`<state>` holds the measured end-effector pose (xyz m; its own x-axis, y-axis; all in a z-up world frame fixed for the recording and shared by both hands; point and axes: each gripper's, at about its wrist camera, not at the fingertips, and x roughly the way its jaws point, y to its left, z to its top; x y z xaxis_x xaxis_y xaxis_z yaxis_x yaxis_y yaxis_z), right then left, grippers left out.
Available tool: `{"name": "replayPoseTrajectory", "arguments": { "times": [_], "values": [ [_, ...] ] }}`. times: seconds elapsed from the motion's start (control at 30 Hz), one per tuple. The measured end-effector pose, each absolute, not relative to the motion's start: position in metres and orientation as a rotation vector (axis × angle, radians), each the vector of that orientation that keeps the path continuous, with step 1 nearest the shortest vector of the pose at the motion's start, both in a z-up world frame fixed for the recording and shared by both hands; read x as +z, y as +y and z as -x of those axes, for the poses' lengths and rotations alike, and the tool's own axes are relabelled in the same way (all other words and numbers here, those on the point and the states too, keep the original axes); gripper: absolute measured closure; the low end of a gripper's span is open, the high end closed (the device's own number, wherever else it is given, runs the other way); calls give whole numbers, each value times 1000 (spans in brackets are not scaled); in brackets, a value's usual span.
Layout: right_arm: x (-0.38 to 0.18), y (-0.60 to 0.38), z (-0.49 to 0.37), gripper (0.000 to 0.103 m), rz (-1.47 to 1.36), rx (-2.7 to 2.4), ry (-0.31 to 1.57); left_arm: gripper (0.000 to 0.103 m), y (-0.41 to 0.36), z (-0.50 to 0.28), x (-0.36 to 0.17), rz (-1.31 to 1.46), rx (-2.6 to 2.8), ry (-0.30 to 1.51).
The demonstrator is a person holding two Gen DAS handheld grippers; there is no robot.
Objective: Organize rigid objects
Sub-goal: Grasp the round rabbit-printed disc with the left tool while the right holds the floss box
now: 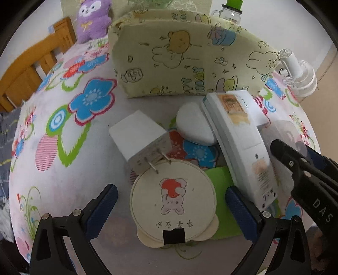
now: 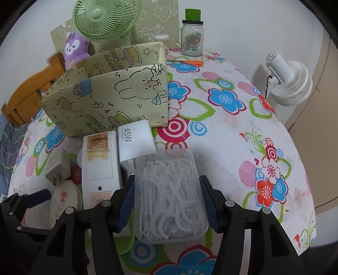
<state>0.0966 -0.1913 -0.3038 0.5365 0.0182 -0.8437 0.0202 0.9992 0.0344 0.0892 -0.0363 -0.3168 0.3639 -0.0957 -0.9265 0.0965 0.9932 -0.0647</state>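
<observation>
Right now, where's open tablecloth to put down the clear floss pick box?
Open flowered tablecloth lies right of the clear plastic floss pick box, toward the white fan. It is crowded left: white remote, white 45W charger, round cream mirror, right up to the yellow fabric bin.

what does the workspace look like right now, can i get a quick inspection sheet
surface: table under a floral tablecloth.
job's things: clear floss pick box; white remote; 45W charger; plug adapter; round bear tin; white oval case; all lie in front of the fabric bin.
clutter: glass jar, orange scissors, purple plush.
grippers: right gripper shut on the floss pick box; left gripper open around the round bear tin.
cables: black cord at the white fan.
surroundings: green fan, wooden chair, wall.
</observation>
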Motion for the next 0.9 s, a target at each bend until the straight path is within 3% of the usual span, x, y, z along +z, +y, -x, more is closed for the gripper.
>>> {"name": "replayPoseTrajectory", "arguments": {
  "times": [0.07, 0.17, 0.9],
  "values": [
    [-304, -190, -98, 42, -40, -5, 1025, 6, -35, -90, -316, 27, -128, 1201],
    [-304, -188, -98, 42, -50, -1, 1045, 26, -37, -87, -311, 38, -134, 1191],
    [-241, -162, -89, 41, -46, 43, 962, 27, -31, -83, -252, 23, -67, 1096]
  ]
}}
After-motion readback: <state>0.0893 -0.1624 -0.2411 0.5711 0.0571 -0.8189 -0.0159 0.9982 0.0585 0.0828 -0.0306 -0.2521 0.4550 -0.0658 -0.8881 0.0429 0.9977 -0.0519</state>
